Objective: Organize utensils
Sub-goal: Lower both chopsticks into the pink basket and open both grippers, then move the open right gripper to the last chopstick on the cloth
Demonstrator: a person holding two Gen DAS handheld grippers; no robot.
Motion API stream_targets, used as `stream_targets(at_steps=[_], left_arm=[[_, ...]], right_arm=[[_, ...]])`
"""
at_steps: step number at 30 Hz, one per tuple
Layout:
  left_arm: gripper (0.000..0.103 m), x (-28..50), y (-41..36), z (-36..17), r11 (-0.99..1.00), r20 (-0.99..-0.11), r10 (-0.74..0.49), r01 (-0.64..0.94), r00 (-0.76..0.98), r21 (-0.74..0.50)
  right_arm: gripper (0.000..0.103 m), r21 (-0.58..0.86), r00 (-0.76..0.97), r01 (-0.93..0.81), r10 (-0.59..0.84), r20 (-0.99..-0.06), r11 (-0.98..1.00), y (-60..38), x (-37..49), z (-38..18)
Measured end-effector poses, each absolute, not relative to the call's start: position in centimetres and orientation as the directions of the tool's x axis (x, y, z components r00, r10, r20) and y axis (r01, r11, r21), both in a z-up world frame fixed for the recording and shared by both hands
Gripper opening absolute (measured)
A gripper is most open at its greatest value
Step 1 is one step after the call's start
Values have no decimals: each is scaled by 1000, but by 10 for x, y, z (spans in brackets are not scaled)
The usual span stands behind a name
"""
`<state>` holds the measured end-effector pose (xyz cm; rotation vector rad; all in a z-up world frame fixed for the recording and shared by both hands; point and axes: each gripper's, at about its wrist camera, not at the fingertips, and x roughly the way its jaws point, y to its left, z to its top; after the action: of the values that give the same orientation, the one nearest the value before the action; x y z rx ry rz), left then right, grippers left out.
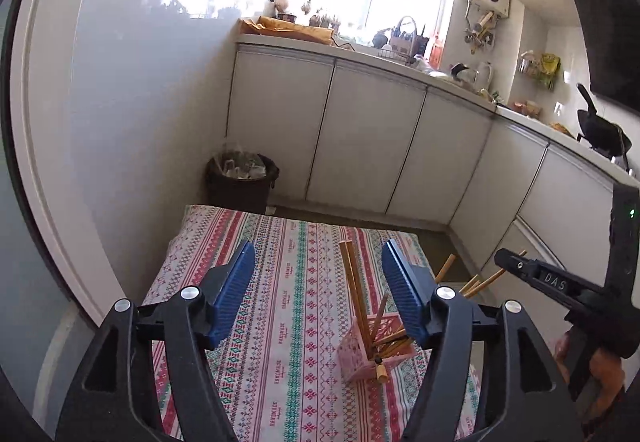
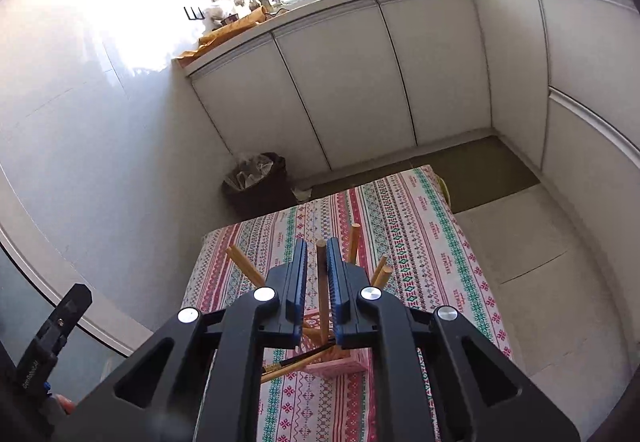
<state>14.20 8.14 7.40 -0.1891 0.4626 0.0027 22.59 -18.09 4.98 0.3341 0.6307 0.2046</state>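
A kitchen table under a striped tablecloth (image 1: 280,282) fills the lower half of both views. On it, lower centre, stands a small pink holder (image 1: 360,356) with several wooden chopsticks (image 1: 354,290) fanning out of it at loose angles. The left gripper (image 1: 318,294) hangs above the cloth, fingers wide and empty. The right gripper (image 2: 317,274) has its fingers narrow around one dark-tipped chopstick (image 2: 321,262); whether the pads press it is unclear. The stick should probably drop straight down into the holder, without knocking its neighbours. A dark bin (image 1: 240,182) sits beyond, holding crumpled plastic.
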Motion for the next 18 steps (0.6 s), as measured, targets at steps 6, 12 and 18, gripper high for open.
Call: stream_targets(at_steps=[6, 12, 18], left_arm=[[96, 117, 58, 81, 991, -414, 43, -93, 909, -101], [96, 96, 45, 85, 981, -412, 146, -184, 899, -54], [96, 64, 30, 83, 971, -404, 218, -239, 888, -2]], right_arm=[[43, 301, 815, -53, 215, -538, 952, -187, 192, 58], [48, 256, 829, -37, 172, -532, 966, -195, 153, 52], [79, 235, 868, 8, 110, -484, 972, -206, 106, 54]])
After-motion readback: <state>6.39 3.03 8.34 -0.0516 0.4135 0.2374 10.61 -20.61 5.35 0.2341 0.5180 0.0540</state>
